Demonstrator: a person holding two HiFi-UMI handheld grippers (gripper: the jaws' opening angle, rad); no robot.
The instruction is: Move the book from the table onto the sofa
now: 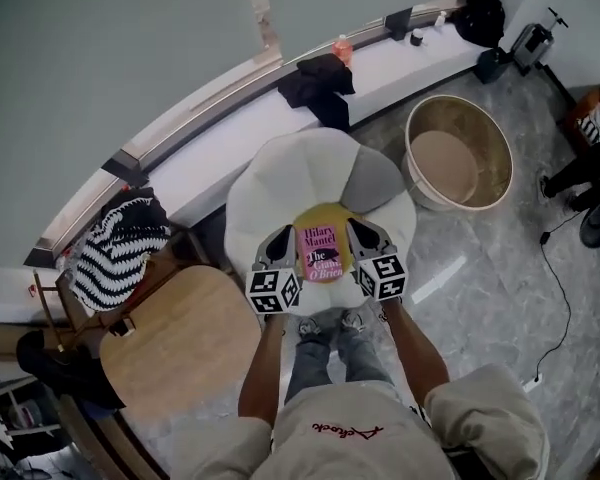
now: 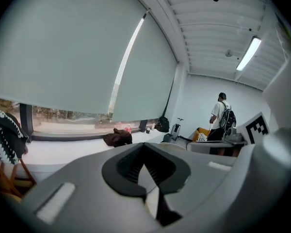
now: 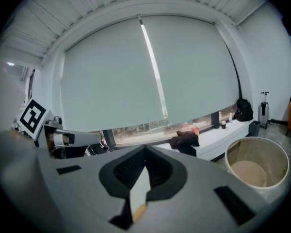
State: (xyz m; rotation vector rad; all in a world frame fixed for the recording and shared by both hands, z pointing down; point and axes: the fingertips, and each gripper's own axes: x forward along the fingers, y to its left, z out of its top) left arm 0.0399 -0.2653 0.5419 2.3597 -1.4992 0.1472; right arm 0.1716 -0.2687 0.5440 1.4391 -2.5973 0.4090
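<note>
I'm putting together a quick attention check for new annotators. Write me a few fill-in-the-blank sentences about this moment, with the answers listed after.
1. The book has a cover that is pink and ____.
2. The left tongs and the right tongs are each ____ on the book, one at each side edge.
3. In the head view the book shows over the white sofa, and the round wooden table lies to the sofa's ____.

Missing words: yellow; shut; left
</note>
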